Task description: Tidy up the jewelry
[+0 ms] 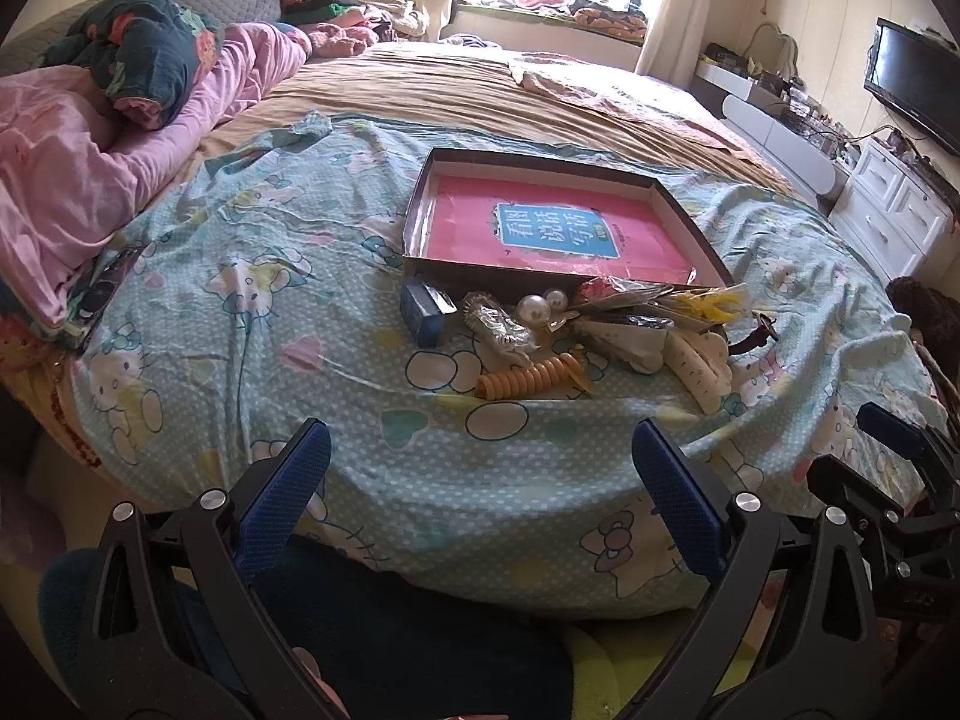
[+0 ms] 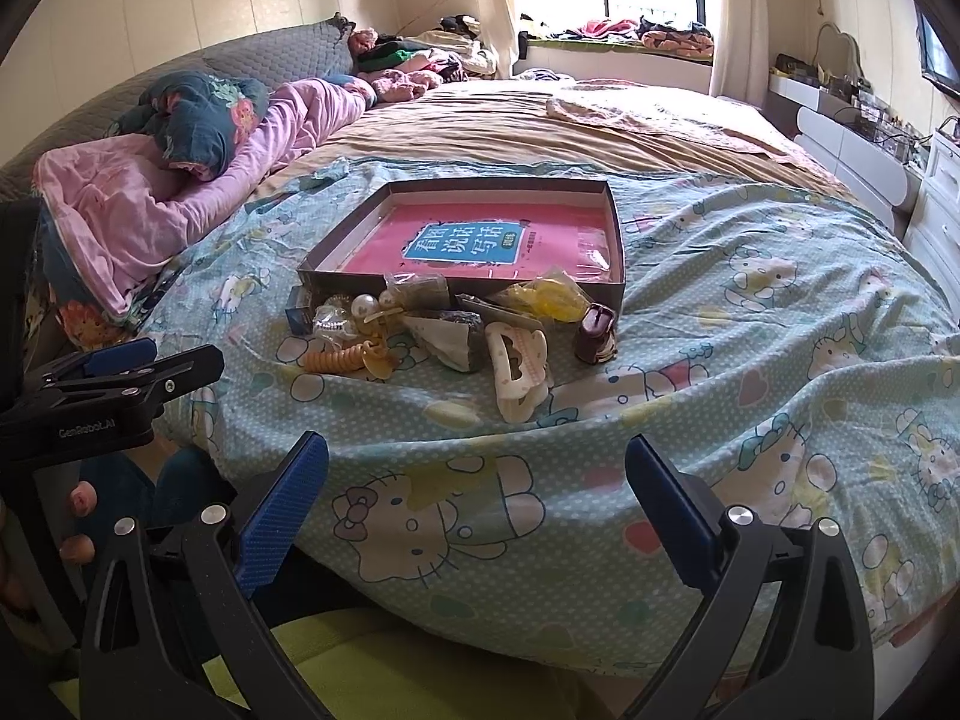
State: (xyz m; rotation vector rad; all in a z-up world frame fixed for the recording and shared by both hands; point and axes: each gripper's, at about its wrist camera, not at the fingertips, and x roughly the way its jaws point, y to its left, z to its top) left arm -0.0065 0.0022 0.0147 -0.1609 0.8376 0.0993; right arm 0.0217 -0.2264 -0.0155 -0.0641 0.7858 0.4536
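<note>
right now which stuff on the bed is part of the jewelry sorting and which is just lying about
For the job:
- shallow box with the pink book lying in it
- pearl piece
- orange spiral hair tie
- cream hair claw
- small blue box
- yellow bagged item

Lying about:
- pink quilt
- floral pillow
- clothes pile
- TV

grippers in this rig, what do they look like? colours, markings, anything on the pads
Both match: the left gripper and right gripper have matte black plastic frames with triangular cut-outs, round silver pivot screws, and blue fingers with a fine dotted grip texture. In the right wrist view, the left gripper's body carries white "GenRobot.AI" lettering. No cables or sleeves show.
</note>
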